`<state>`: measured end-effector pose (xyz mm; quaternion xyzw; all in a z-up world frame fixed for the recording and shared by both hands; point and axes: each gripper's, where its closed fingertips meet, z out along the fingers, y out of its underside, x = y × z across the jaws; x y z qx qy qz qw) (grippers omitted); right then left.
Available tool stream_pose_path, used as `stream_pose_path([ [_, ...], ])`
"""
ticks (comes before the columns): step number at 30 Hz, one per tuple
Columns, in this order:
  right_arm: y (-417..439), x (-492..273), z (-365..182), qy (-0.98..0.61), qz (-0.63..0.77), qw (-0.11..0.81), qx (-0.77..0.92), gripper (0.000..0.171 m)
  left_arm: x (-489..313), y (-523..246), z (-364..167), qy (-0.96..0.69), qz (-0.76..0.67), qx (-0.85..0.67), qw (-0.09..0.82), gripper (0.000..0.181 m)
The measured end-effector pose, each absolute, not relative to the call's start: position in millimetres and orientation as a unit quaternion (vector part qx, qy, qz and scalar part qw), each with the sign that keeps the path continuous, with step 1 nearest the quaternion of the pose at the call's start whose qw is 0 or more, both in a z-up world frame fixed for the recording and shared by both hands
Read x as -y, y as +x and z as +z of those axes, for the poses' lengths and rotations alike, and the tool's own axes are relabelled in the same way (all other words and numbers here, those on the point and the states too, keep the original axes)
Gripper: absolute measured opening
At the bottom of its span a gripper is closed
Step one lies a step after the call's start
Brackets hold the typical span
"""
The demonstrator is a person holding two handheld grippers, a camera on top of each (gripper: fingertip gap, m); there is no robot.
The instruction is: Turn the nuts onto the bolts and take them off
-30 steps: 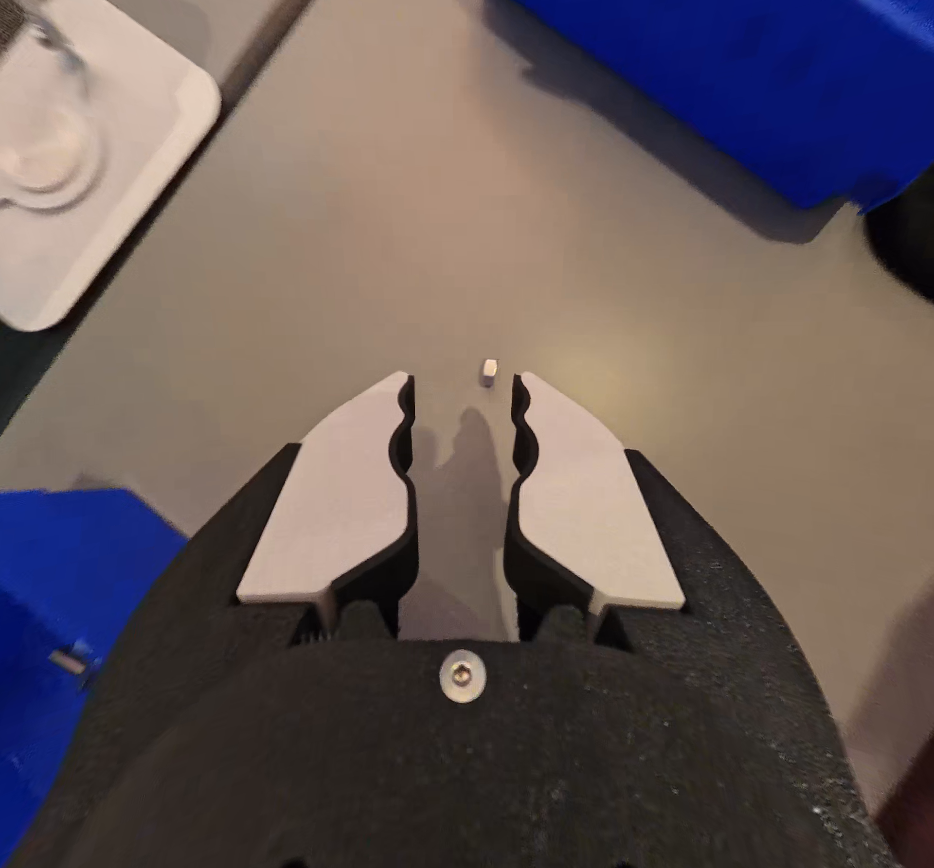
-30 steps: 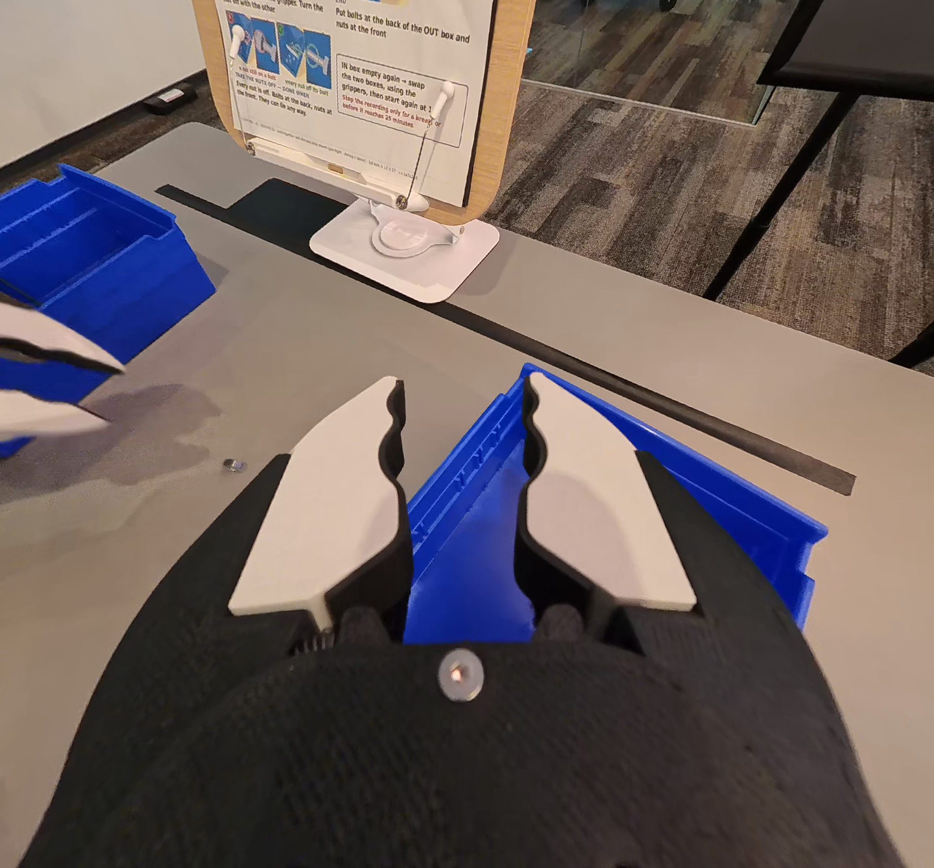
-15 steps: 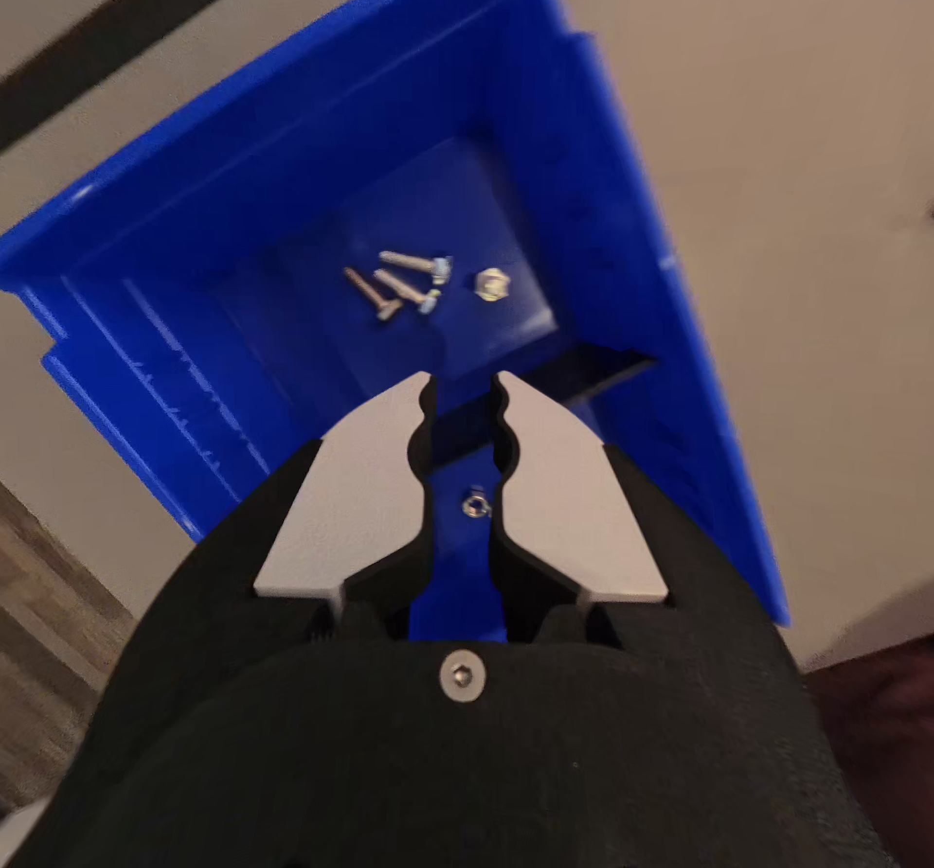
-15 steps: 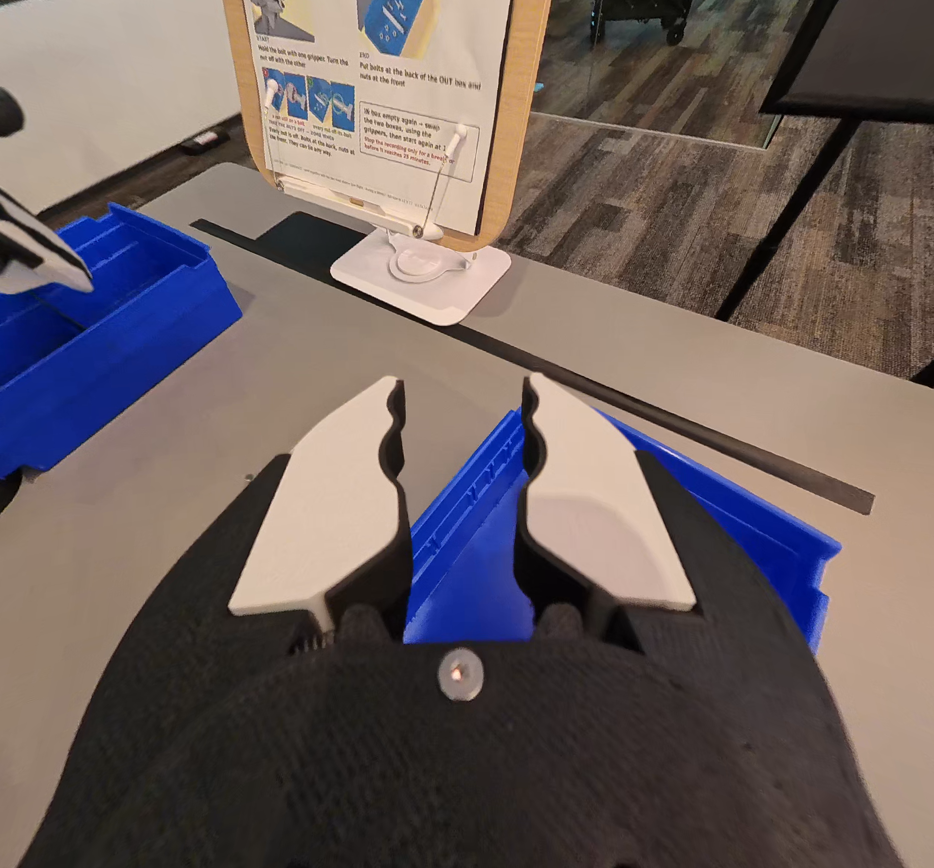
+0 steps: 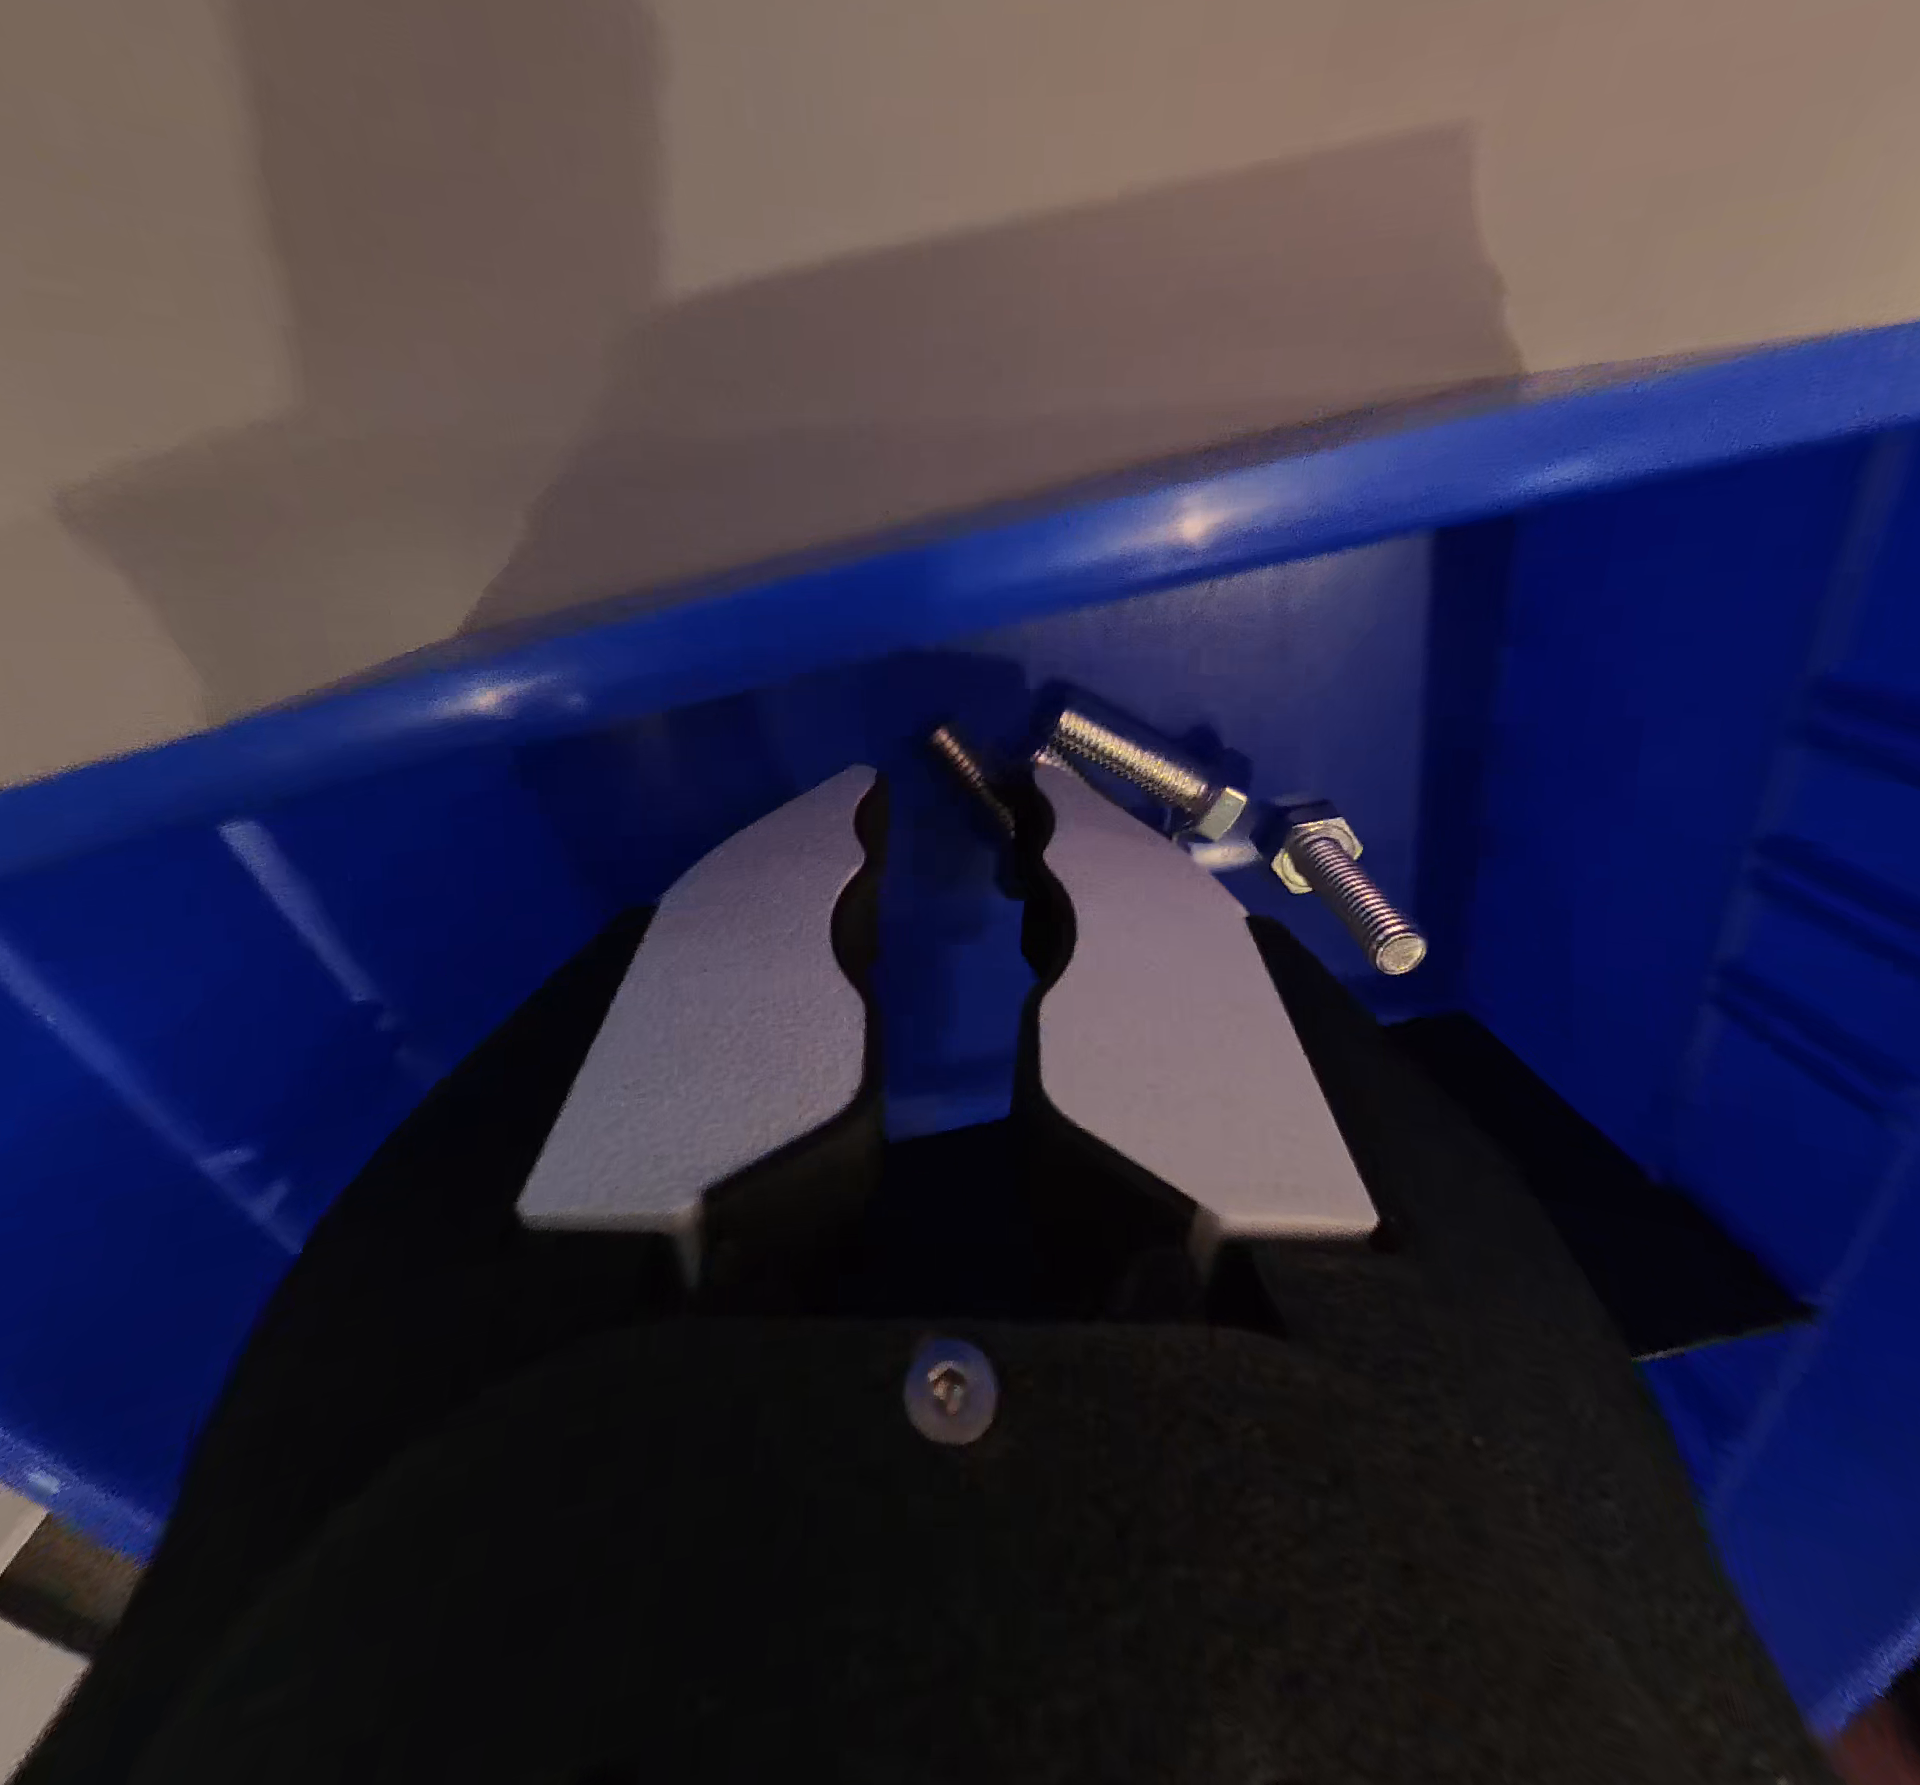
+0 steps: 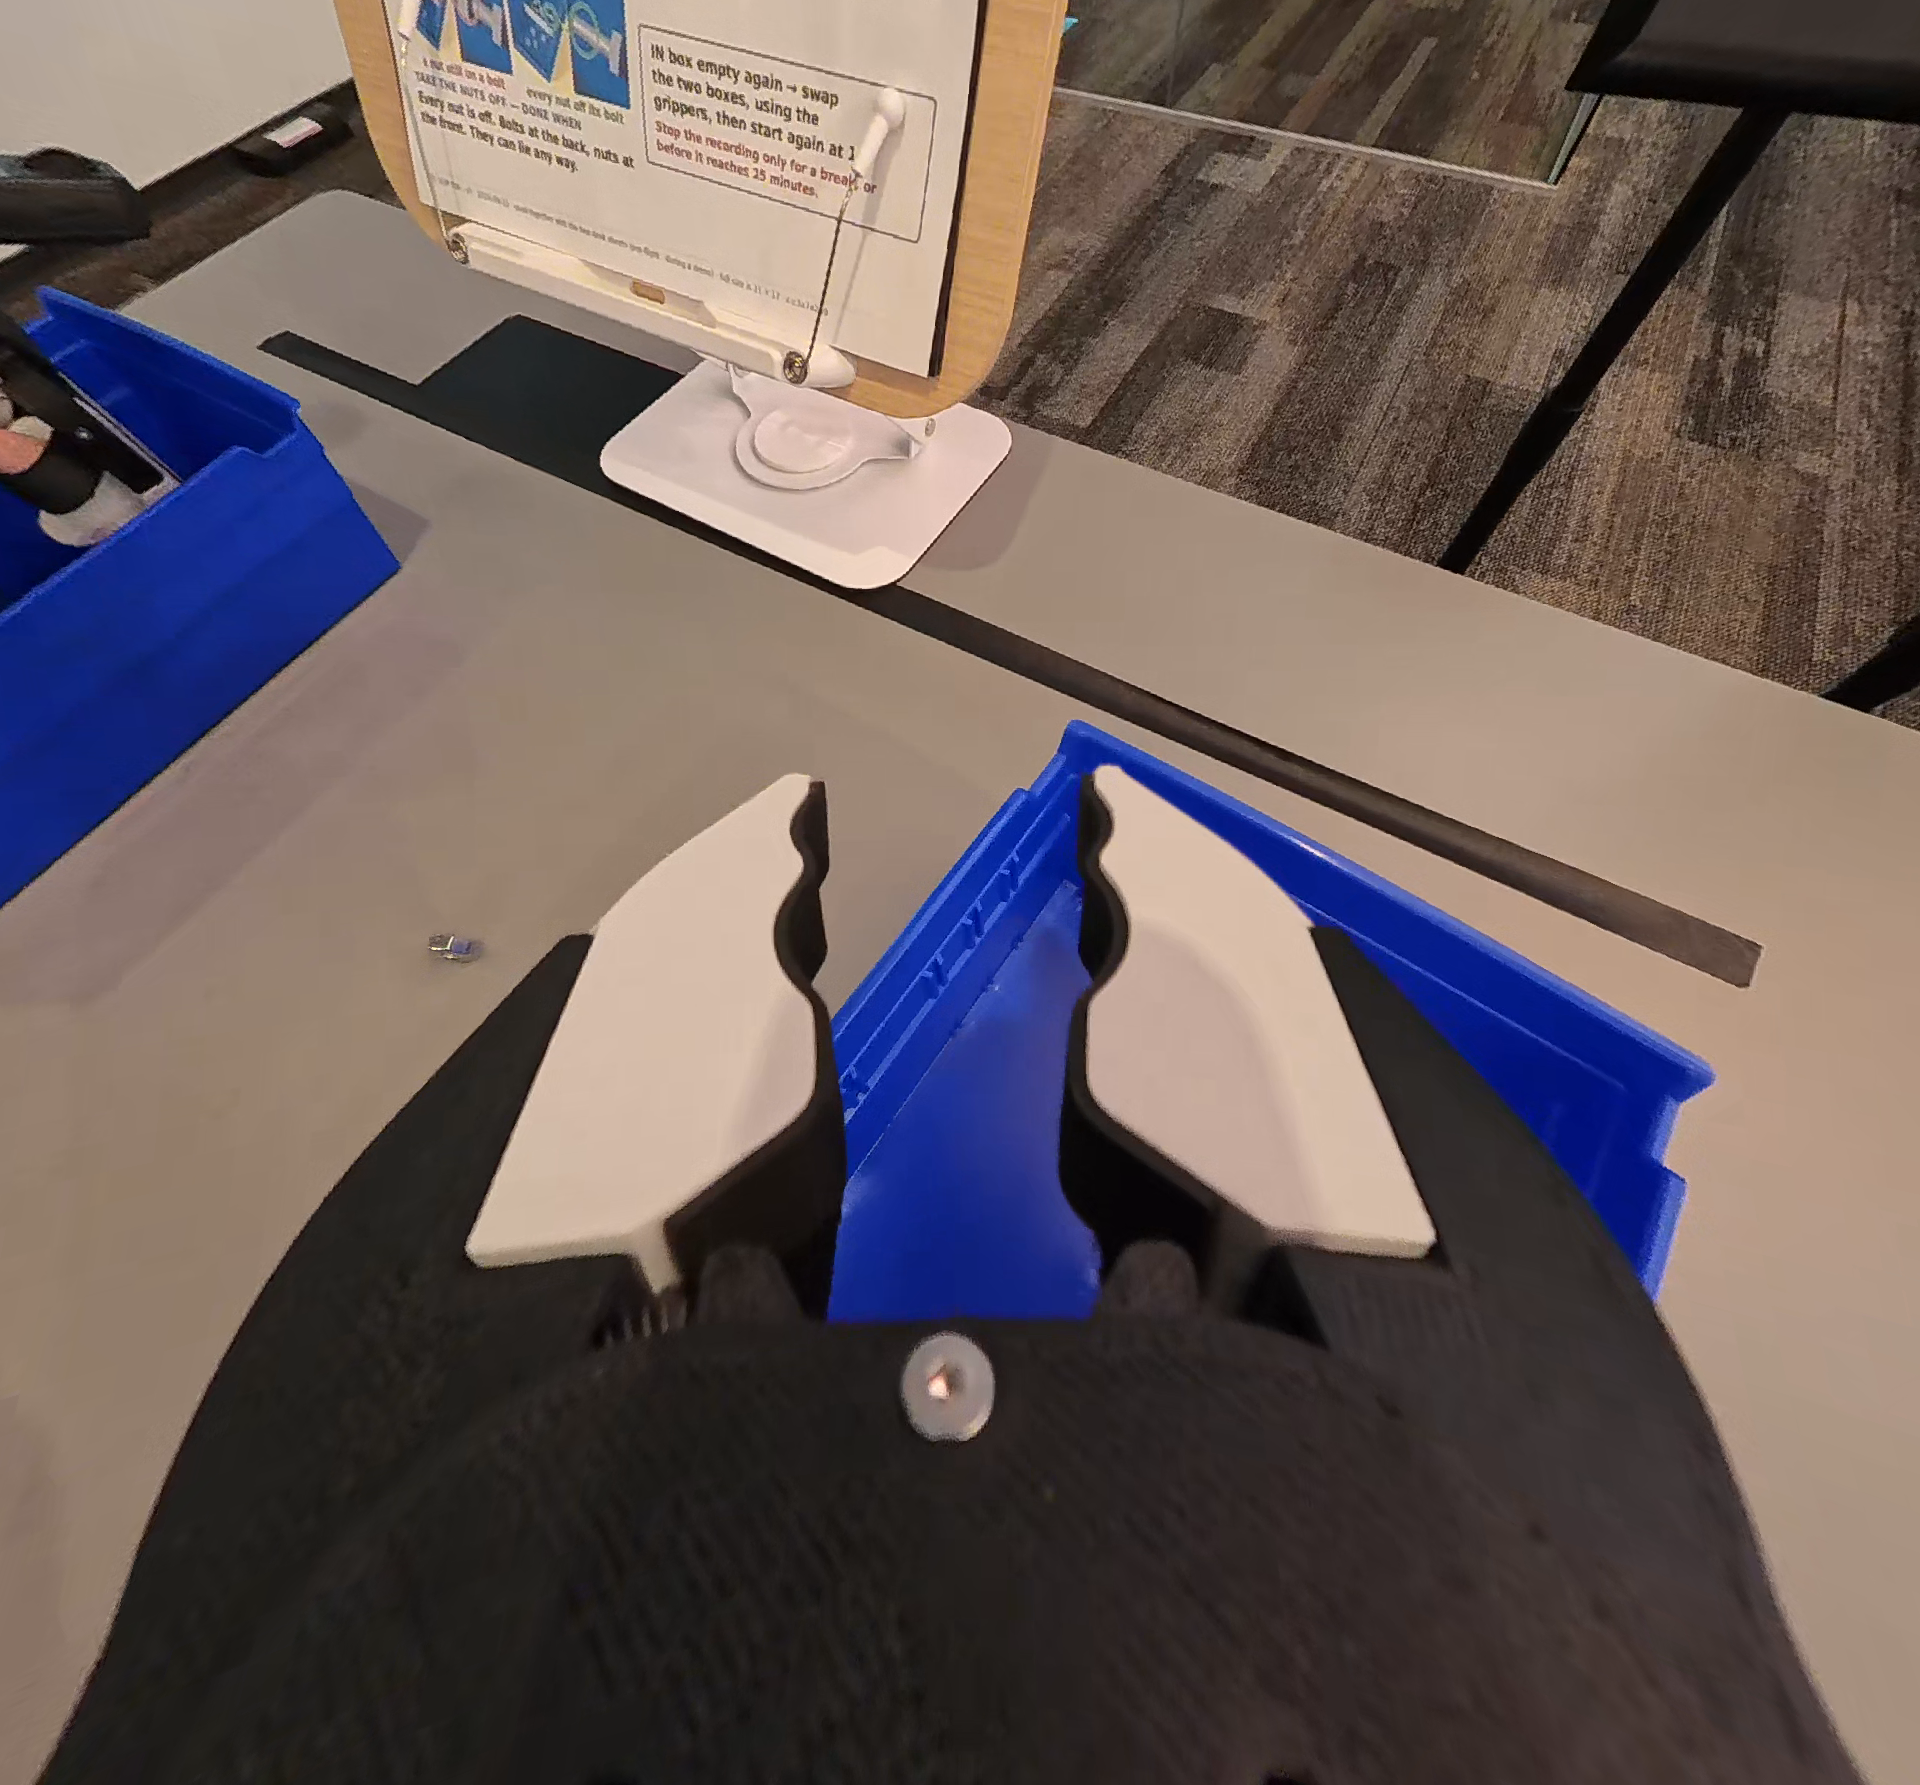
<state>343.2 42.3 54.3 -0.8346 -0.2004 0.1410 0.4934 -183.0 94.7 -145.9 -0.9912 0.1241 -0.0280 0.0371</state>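
My left gripper [image 5: 951, 790] is open by a narrow gap and reaches down inside a blue bin [image 5: 1039, 572], close to its far wall. The threaded end of a small bolt [image 5: 971, 795] shows between its fingertips. A second bolt [image 5: 1138, 785] lies just to the right. A third bolt with a nut on it [image 5: 1340, 878] lies beyond that. My right gripper [image 6: 951, 790] is open and empty above another blue bin [image 6: 1403, 966]. A loose nut [image 6: 457, 948] lies on the grey table [image 6: 623, 748].
The left bin [image 6: 208, 530] stands at the table's left side with the left gripper [image 6: 62, 478] inside it. An instruction board on a white stand [image 6: 810, 468] stands at the back by a black strip. Wood floor lies past the table's far edge. Tip to tip, the grippers are about 55 cm apart. The loose nut [image 6: 457, 948] is about equally far from each gripper, around 30 cm.
My left gripper swung from the loose nut on the table to the left bin and went down into it, up to the bolts. The right gripper stayed open over its bin.
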Motion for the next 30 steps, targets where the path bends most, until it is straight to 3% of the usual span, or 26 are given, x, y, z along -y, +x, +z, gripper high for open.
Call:
stream_pose_path([
  [6,343.4,-40.4,52.4,-0.838,0.139,0.487,0.204,0.048,-80.5,-187.3,-153.5,-0.991,0.011,-0.133,0.005,0.026],
  [10,344.1,-39.3,54.5,-0.836,0.143,0.49,0.203,0.048,-82.5,-187.7,-154.7,-0.991,0.005,-0.129,0.027,0.014],
  [17,344.2,-38.5,57.8,-0.831,0.148,0.496,0.205,0.048,-89.0,-191.6,-135.5,-0.984,0.021,-0.148,0.101,0.013],
  [25,328.0,-36.8,77.7,-0.799,0.155,0.537,0.222,0.044,-77.3,-144.5,-12.1,-0.931,-0.044,-0.187,0.31,0.009],
  [30,268.8,-22.9,104.8,-0.728,0.251,0.577,0.273,0.038,-13.5,-33.0,74.8,-0.817,-0.254,-0.308,0.417,0.009],
])
